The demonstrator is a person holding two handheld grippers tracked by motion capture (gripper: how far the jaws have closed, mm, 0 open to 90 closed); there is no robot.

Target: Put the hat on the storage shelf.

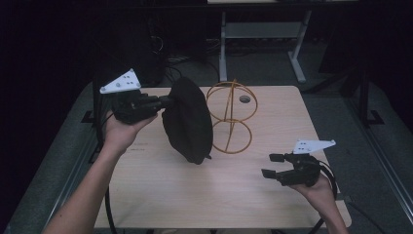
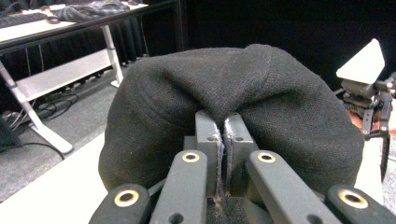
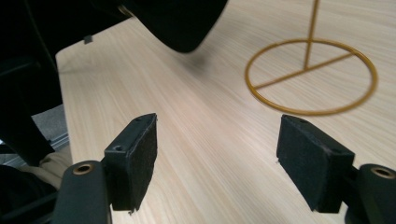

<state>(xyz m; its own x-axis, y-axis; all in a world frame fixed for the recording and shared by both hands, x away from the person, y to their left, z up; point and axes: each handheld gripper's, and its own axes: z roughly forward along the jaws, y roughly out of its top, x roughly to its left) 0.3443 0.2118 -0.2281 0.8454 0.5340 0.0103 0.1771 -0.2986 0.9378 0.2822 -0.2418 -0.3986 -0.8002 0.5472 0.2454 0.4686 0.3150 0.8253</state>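
- Just left of the gold wire stand (image 1: 230,117), the black knit beanie (image 1: 187,119) hangs clear of the wooden table (image 1: 160,195), its lower edge close above the tabletop.
- The left gripper (image 1: 165,101) pinches the hat's edge on the side away from the stand — in the left gripper view its jaws are clenched on a fold of the knit (image 2: 219,93).
- The stand rises from the table behind the hat, two wire rings on an upright rod; its base ring (image 3: 310,77) lies flat on the wood.
- The right gripper (image 1: 271,165) sits well to the right of the stand, low over the table, jaws released — nothing between the pads (image 3: 140,154).
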